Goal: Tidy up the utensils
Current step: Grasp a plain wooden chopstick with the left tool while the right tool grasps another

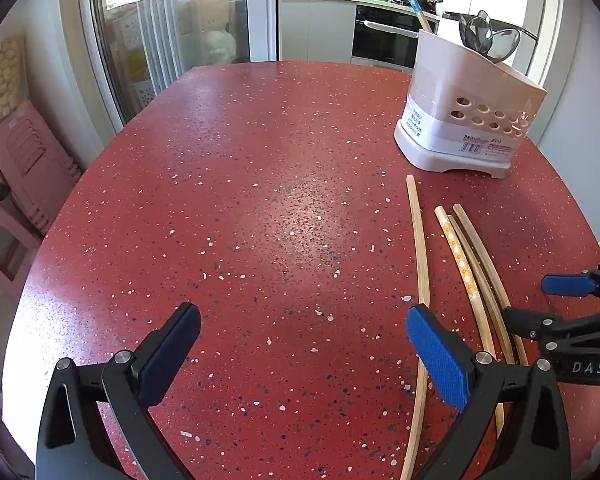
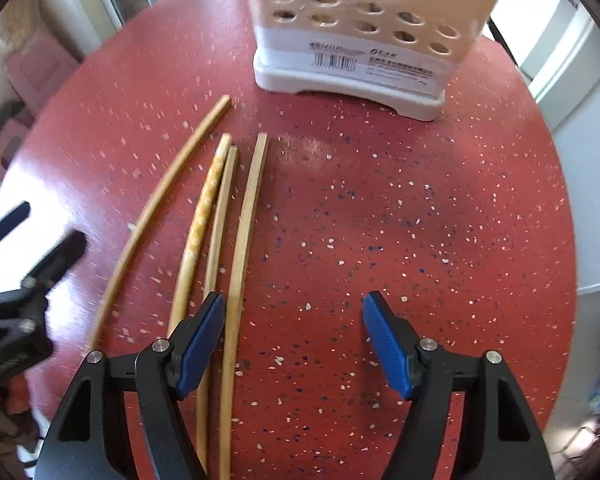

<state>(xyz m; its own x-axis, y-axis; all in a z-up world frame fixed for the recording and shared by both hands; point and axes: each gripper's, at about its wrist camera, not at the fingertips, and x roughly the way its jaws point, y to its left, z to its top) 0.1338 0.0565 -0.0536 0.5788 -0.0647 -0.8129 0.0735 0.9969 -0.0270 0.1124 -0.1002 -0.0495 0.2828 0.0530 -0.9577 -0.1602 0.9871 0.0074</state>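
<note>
The left gripper (image 1: pixel 302 354) has its jaws wide apart and holds nothing; between its blue pads (image 1: pixel 440 360) only the red speckled table (image 1: pixel 260 200) shows. Its right finger stands over the lower part of a plain wooden chopstick (image 1: pixel 420 256), but whether it touches the stick cannot be told.

The right gripper (image 2: pixel 294 340) is also wide open and empty. Its left finger (image 2: pixel 202 344) stands over the near ends of the chopsticks, and the rightmost chopstick (image 2: pixel 246 220) passes just inside this finger, between the jaws.

Four chopsticks lie on the table, side by side. The patterned chopstick (image 2: pixel 204 208) and a thin plain one (image 2: pixel 222 200) lie close together, touching or nearly so. The left one (image 2: pixel 160 204) lies apart and at an angle.

Beyond the far tips stands a white and beige utensil holder (image 1: pixel 468 112) with round holes in its wall. Dark ladles (image 1: pixel 488 38) and a blue-patterned chopstick (image 1: pixel 410 0) stand in it.
</note>
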